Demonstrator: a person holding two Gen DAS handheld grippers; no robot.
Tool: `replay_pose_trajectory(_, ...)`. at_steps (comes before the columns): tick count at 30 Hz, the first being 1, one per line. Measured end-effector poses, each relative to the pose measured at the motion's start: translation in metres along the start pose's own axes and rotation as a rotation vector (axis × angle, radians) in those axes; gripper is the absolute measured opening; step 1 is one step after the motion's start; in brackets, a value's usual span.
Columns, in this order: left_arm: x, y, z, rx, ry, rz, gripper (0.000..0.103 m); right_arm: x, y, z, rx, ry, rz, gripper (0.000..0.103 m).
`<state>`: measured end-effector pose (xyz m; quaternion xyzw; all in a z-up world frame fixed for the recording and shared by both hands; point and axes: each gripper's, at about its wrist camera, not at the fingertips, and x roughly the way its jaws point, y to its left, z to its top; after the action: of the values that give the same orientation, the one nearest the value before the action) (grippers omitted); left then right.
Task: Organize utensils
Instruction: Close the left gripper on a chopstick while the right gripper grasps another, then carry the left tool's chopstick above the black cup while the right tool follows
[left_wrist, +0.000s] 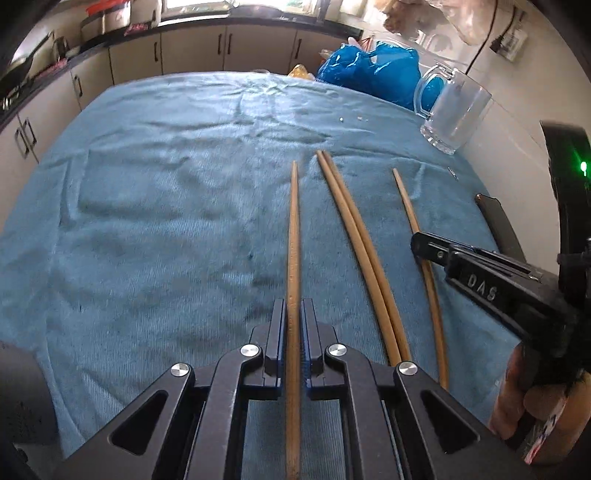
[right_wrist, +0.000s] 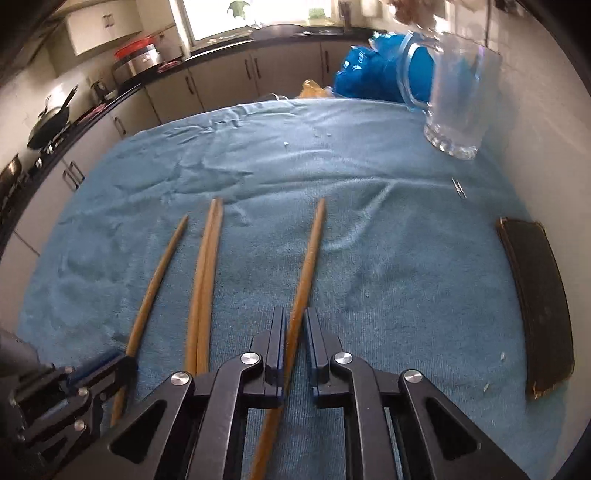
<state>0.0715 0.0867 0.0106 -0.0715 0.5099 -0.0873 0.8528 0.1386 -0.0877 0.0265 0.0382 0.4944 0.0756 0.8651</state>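
Because each chopstick is a thin, stiff, light wooden rod with a smooth round section, it is judged liable to roll or pivot between flat pads, so hold is best taken toward the thick end, across the shaft. In the left wrist view, the left gripper (left_wrist: 293, 314) has its jaws drawn narrow around the leftmost chopstick (left_wrist: 293, 236), which runs straight forward along the blue towel (left_wrist: 147, 206); contact looks close, though a firm clamp cannot be confirmed. To its right lies a touching pair of chopsticks (left_wrist: 354, 236), and further right the single chopstick (left_wrist: 417, 229) crossed by the right gripper (left_wrist: 419, 245). A glass mug (left_wrist: 456, 110) stands near the far right edge of the towel. In the right wrist view, the right gripper (right_wrist: 295, 321) is likewise narrow about the single chopstick (right_wrist: 308, 266); the shaft lies against the left pad, with a slight gap at the right one. All sticks are tan and taper toward their far tips. The mug (right_wrist: 458, 96) is judged the likely receptacle.
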Motion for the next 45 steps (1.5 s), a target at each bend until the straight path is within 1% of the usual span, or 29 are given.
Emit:
replay_pose_trajectory(2,-0.006,0.004,-0.008,-0.023,0.027,-0.021,0.007,-0.006,-0.005,-0.005,0.016,0.011,0.004,0.008)
replay_pose_trajectory(4,-0.014,0.005,-0.019,-0.025,0.044,-0.032,0.007,-0.013,-0.011,-0.014,0.015,0.024,0.002,0.008)
replay_pose_trajectory(9,-0.039,0.006,-0.06,0.005,0.099,-0.052,0.007,-0.037,-0.028,-0.05,0.0,0.091,0.015,0.008)
replay_pose_trajectory(11,-0.046,0.006,-0.071,0.019,0.119,-0.061,0.007,-0.049,-0.035,-0.068,0.0,0.126,0.019,0.008)
replay_pose_trajectory(14,-0.051,0.007,-0.078,0.036,0.159,-0.072,0.007,-0.061,-0.04,-0.086,-0.013,0.167,0.02,0.009)
replay_pose_trajectory(16,-0.051,0.005,-0.077,0.048,0.174,-0.062,0.007,-0.065,-0.043,-0.092,-0.017,0.191,0.014,0.01)
replay_pose_trajectory(18,-0.05,0.003,-0.076,0.055,0.187,-0.05,0.007,-0.067,-0.045,-0.094,-0.023,0.205,-0.005,0.015)
replay_pose_trajectory(21,-0.047,-0.002,-0.071,0.084,0.2,-0.024,0.007,-0.067,-0.042,-0.092,-0.043,0.217,-0.02,0.019)
replay_pose_trajectory(26,-0.036,-0.006,-0.053,0.11,0.223,0.012,0.007,-0.058,-0.032,-0.081,-0.097,0.258,-0.067,0.021)
replay_pose_trajectory(29,-0.031,-0.006,-0.043,0.11,0.23,0.024,0.007,-0.052,-0.027,-0.073,-0.111,0.287,-0.073,0.021)
replay_pose_trajectory(31,-0.029,-0.008,-0.039,0.127,0.239,0.03,0.007,-0.047,-0.025,-0.066,-0.12,0.309,-0.074,0.021)
replay_pose_trajectory(34,-0.027,-0.011,-0.037,0.153,0.259,0.027,0.007,-0.038,-0.021,-0.054,-0.152,0.355,-0.072,0.021)
replay_pose_trajectory(38,-0.023,-0.011,-0.032,0.177,0.294,-0.002,0.007,-0.026,-0.012,-0.042,-0.283,0.431,-0.047,0.021)
replay_pose_trajectory(39,-0.023,-0.01,-0.031,0.179,0.3,-0.012,0.007,-0.024,-0.012,-0.039,-0.291,0.439,-0.038,0.021)
replay_pose_trajectory(41,-0.022,-0.008,-0.03,0.172,0.305,-0.029,0.007,-0.023,-0.012,-0.037,-0.293,0.439,-0.032,0.021)
replay_pose_trajectory(43,-0.024,-0.006,-0.033,0.164,0.284,-0.034,0.007,-0.025,-0.01,-0.04,-0.299,0.406,-0.042,0.019)
replay_pose_trajectory(44,-0.025,-0.006,-0.034,0.163,0.265,-0.032,0.007,-0.03,-0.01,-0.046,-0.302,0.385,-0.043,0.011)
replay_pose_trajectory(45,-0.028,-0.005,-0.037,0.162,0.232,-0.027,0.006,-0.032,-0.008,-0.05,-0.304,0.354,-0.033,0.009)
